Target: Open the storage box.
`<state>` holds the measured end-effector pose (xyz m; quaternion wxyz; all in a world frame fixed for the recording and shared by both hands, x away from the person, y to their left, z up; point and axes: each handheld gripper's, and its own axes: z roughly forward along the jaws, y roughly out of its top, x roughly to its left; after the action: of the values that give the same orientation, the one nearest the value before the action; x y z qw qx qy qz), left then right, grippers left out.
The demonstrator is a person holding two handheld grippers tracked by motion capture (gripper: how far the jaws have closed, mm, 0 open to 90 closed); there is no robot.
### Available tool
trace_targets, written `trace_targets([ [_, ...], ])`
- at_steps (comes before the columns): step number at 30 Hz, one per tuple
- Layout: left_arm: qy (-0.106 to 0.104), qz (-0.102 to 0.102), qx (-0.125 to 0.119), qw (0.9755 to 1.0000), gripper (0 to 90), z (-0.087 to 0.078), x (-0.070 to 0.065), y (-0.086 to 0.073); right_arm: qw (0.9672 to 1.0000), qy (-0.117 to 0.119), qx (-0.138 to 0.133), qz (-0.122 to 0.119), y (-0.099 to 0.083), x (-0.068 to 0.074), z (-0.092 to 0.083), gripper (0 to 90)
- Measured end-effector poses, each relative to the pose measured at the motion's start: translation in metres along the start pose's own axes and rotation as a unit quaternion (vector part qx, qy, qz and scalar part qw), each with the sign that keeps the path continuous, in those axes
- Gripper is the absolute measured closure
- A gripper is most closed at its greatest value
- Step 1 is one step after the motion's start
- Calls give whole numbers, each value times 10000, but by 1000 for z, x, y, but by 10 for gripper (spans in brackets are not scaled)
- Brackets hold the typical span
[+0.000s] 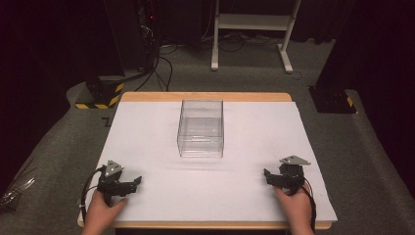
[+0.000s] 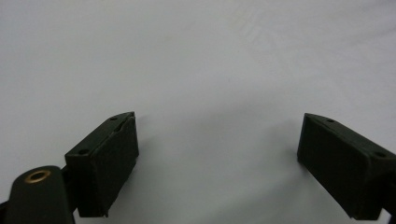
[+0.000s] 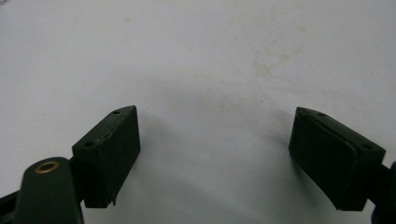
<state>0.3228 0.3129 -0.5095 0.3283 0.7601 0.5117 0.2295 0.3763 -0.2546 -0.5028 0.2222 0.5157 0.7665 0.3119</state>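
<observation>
— Grippers first, please, from the left side. What do you see?

— Left gripper (image 1: pixel 128 185) rests low on the white table cover (image 1: pixel 161 196), near the front left corner, held by the person's left hand (image 1: pixel 100 214). Its jaws stand wide apart with nothing between them; in the left gripper view (image 2: pixel 217 156) only the white surface lies under the gap.

— And in the middle?

— A clear plastic box (image 1: pixel 201 128) stands upright at the centre of the table, toward the far side, well apart from both grippers. It looks empty.

— Then the right?

— The right gripper (image 1: pixel 270 177) sits near the front right corner, in the right hand (image 1: pixel 296 210). Its jaws are also spread wide and hold nothing; the right gripper view (image 3: pixel 215 151) shows faint yellowish stains (image 3: pixel 261 67) on the cover ahead.
</observation>
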Motion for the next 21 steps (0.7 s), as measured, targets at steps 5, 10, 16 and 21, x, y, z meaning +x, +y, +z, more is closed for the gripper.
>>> trace_targets([
  [5, 0, 2, 0, 10000, 127, 0, 0, 0, 10000, 1, 8, -1, 0, 0, 0, 165],
  [10, -2, 1, 2, 10000, 127, 0, 0, 0, 10000, 1, 7, -2, 0, 0, 0, 165],
  [16, -1, 2, 2, 10000, 127, 0, 0, 0, 10000, -9, 4, -20, 0, 0, 0, 165],
  [21, -2, 2, 4, 10000, 127, 0, 0, 0, 9999, -91, -20, -89, 0, 2, -1, 167],
])
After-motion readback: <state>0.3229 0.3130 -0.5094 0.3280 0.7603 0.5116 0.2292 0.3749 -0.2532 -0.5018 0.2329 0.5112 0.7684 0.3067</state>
